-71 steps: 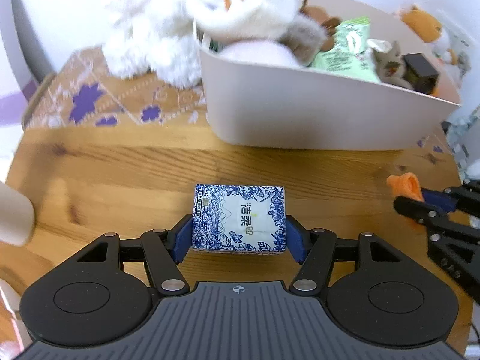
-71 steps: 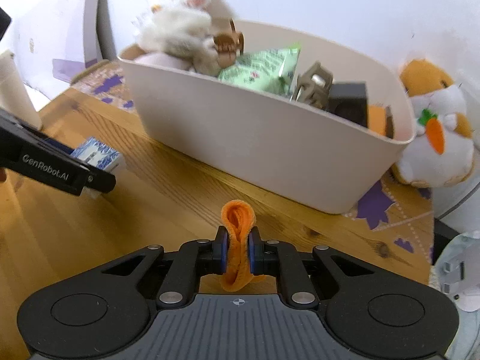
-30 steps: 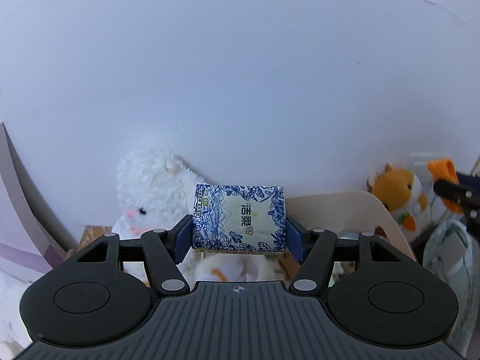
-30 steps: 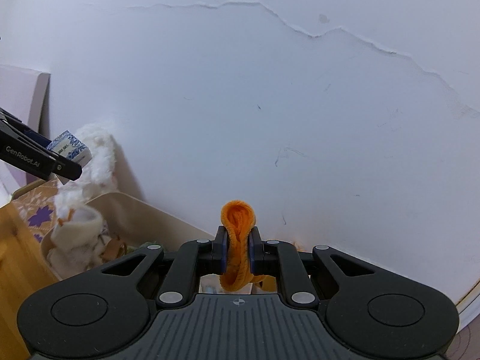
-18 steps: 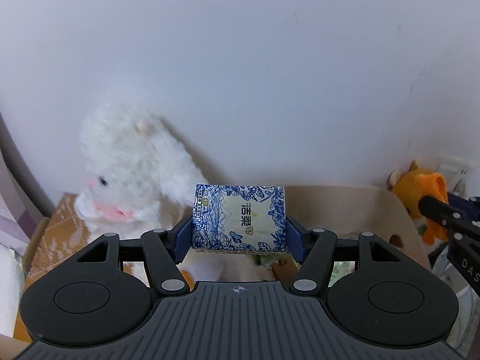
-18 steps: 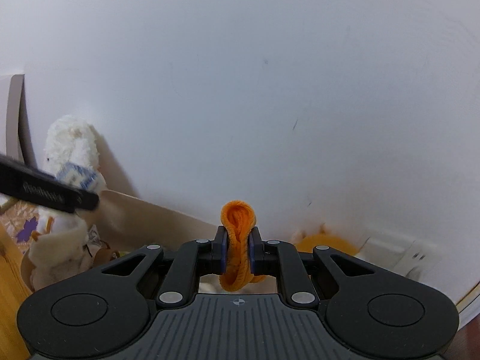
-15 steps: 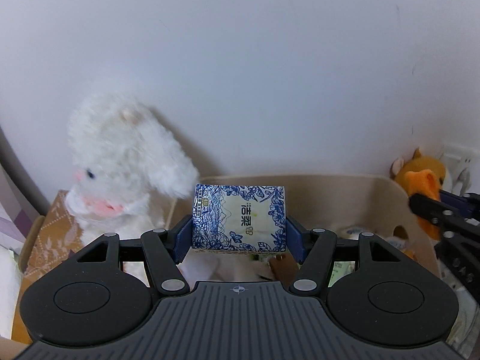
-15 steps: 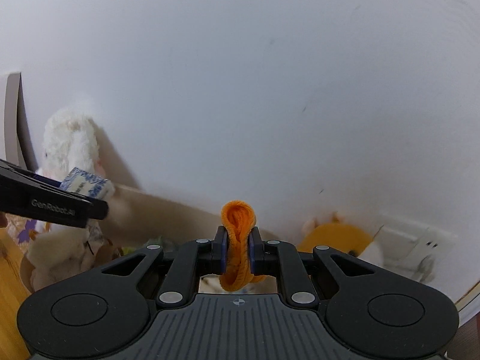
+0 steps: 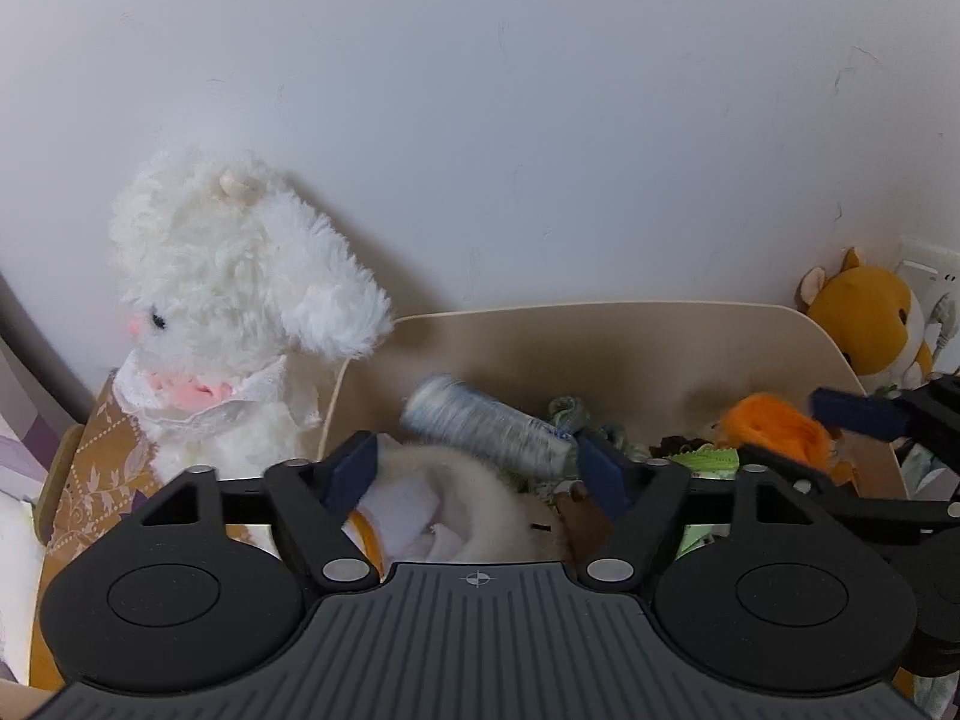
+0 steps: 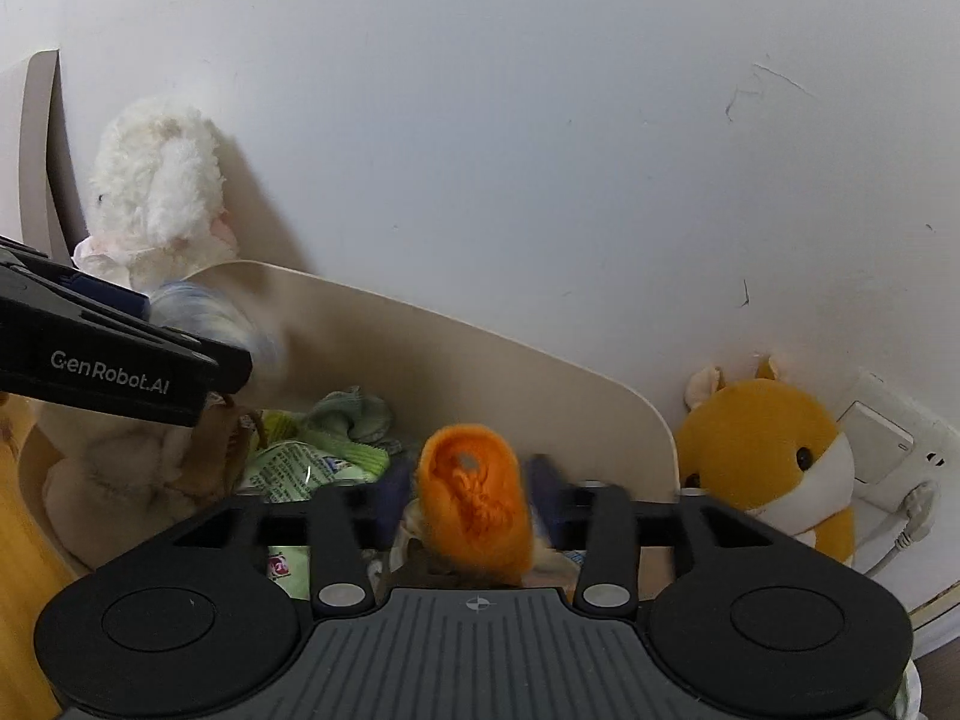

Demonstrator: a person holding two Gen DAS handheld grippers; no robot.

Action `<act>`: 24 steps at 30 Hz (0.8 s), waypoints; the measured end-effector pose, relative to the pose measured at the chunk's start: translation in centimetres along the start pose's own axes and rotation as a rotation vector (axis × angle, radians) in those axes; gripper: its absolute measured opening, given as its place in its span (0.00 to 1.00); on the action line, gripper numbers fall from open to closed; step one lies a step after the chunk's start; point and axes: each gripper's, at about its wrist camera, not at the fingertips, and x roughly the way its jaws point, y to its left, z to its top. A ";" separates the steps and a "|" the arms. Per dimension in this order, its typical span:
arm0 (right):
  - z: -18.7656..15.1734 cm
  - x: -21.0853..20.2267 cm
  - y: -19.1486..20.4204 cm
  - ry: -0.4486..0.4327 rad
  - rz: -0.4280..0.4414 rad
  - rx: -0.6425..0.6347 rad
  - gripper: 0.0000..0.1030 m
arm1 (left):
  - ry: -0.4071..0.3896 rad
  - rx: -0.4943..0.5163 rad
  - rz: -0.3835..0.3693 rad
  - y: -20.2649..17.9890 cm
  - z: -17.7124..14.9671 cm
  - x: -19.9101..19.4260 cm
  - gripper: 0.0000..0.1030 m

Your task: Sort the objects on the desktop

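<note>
Both grippers hang over the beige bin [image 9: 600,336] [image 10: 480,360]. My left gripper [image 9: 477,474] is open; the blue-and-white tissue pack [image 9: 486,426] is blurred and tilted between its spread fingers, free of both pads. It also shows as a blur in the right wrist view [image 10: 210,312]. My right gripper [image 10: 474,498] is open; the orange knitted piece [image 10: 477,510] is loose between its fingers, over the bin. It shows in the left wrist view [image 9: 774,429] too.
A white plush sheep [image 9: 234,312] [image 10: 156,186] stands left of the bin against the wall. An orange plush hamster [image 9: 864,318] [image 10: 774,450] sits to the right, by a wall socket [image 10: 888,444]. The bin holds plush toys, a green packet [image 10: 288,468] and cloth.
Both grippers carried their objects from the table up over the bin and tilted down. Both have just opened: the tissue pack and the orange piece have left the fingers.
</note>
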 end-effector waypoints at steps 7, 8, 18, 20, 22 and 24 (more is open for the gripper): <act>0.4 -1.2 -1.1 0.001 -0.023 0.062 0.87 | 0.000 0.026 -0.002 0.3 -0.4 -1.1 0.79; 0.4 -1.5 -1.2 0.002 -0.023 0.075 0.94 | 0.003 0.025 -0.007 0.4 -0.6 -1.3 0.79; 0.2 -4.6 -0.8 0.031 -0.014 0.132 1.00 | 0.009 0.051 -0.033 0.0 -1.9 -5.1 0.79; 0.1 -5.5 -0.7 0.021 -0.020 0.149 1.00 | 0.008 0.045 -0.042 0.2 -2.0 -6.0 0.79; -0.1 -6.6 -0.6 0.008 -0.024 0.169 1.00 | 0.017 0.036 -0.043 0.3 -2.2 -7.0 0.79; -0.3 -7.7 -0.5 0.005 -0.028 0.179 1.00 | 0.022 0.029 -0.057 0.6 -2.6 -8.1 0.79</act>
